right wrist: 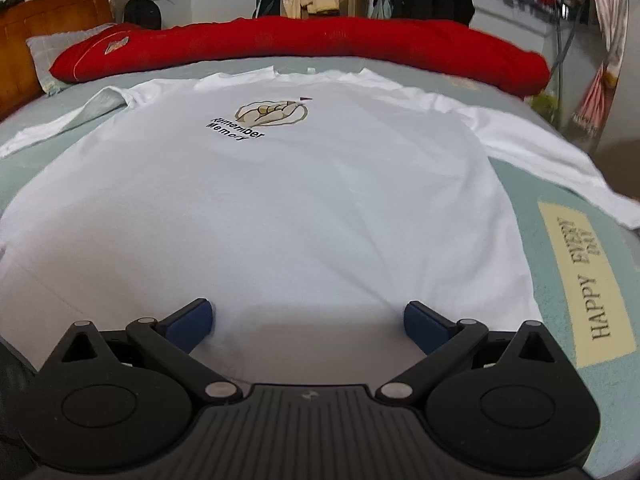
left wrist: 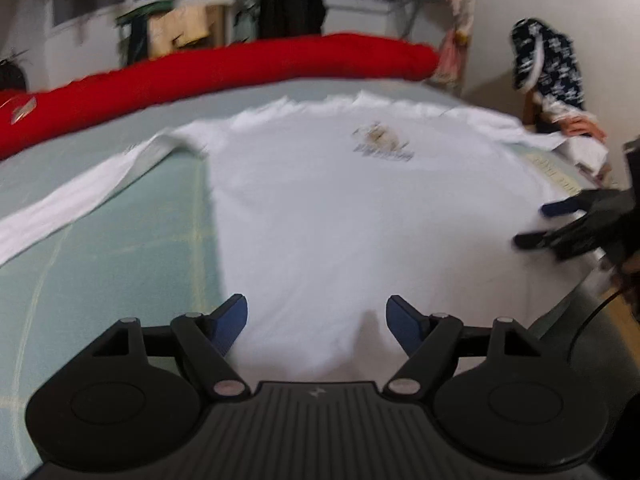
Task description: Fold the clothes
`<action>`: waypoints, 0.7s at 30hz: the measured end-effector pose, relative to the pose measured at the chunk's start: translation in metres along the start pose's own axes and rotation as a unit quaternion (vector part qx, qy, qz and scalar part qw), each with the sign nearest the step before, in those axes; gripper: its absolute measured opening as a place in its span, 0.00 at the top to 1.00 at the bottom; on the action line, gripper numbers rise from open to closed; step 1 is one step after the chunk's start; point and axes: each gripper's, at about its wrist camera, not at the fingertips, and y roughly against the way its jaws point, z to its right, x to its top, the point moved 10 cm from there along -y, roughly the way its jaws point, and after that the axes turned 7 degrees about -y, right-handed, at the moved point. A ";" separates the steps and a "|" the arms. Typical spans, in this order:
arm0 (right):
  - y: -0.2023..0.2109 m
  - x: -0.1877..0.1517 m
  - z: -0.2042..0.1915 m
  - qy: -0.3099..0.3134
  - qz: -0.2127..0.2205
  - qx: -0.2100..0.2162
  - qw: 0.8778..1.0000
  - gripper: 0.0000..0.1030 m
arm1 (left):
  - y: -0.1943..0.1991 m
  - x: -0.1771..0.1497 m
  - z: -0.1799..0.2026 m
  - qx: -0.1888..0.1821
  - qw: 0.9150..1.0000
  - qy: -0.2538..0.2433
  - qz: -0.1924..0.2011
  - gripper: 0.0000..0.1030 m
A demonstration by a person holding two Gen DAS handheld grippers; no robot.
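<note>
Each camera sits just behind its own tongs, looking forward and downward across the bed [right wrist: 560, 280], close above the near hem of the white T-shirt [right wrist: 304, 208]. The left view sits over the shirt's left part and catches the right tongs [left wrist: 536, 224] at its right edge. Both views share the shirt and the red bolster [left wrist: 224, 68] behind it.

Both tools were matte black plastic: the left gripper [left wrist: 316, 322] had dark blue pads, silver pivot screws, round side discs and a ribbed centre plate with a small pale logo. The right gripper [right wrist: 308, 324] matched it exactly.
</note>
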 end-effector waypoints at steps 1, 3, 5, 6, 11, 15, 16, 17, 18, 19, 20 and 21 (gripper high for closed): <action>0.001 0.001 0.000 -0.002 0.001 -0.002 1.000 0.00 | 0.000 0.004 0.005 -0.007 1.000 -0.003 0.008 0.25; 0.002 0.000 0.001 -0.012 0.002 -0.006 1.000 0.00 | -0.008 0.003 0.016 -0.017 1.000 -0.006 0.007 0.25; 0.002 0.000 0.000 -0.014 0.004 -0.012 1.000 0.00 | -0.019 -0.005 0.025 -0.025 1.000 -0.004 -0.008 0.25; 0.003 -0.001 0.000 -0.016 0.005 -0.015 1.000 0.00 | -0.024 -0.010 0.030 -0.029 0.999 -0.003 -0.016 0.25; 0.009 -0.005 0.000 -0.021 0.012 -0.015 1.000 0.00 | -0.015 -0.037 0.031 0.001 1.000 -0.007 -0.008 0.25; 0.014 -0.010 0.003 -0.029 0.018 -0.010 0.999 0.00 | -0.003 -0.039 0.032 0.020 0.999 -0.020 -0.021 0.25; 0.016 -0.011 0.003 -0.028 0.019 -0.010 0.999 0.00 | -0.002 -0.035 0.032 0.024 0.999 -0.024 -0.019 0.25; 0.019 -0.013 0.004 -0.029 0.020 -0.009 0.999 0.00 | 0.000 -0.031 0.032 0.028 0.999 -0.027 -0.016 0.25; 0.021 -0.014 0.005 -0.030 0.021 -0.008 0.999 0.00 | 0.001 -0.024 0.032 0.027 0.999 -0.030 -0.007 0.25; 0.024 -0.015 0.005 -0.031 0.022 -0.007 0.999 0.00 | 0.002 -0.017 0.033 0.025 0.999 -0.032 0.003 0.25; 0.027 -0.016 0.006 -0.033 0.022 -0.004 0.999 0.00 | 0.002 -0.010 0.035 0.021 0.999 -0.032 0.010 0.25; 0.030 -0.017 0.006 -0.034 0.019 -0.003 0.999 0.00 | -0.001 -0.004 0.036 0.019 0.999 -0.033 0.014 0.25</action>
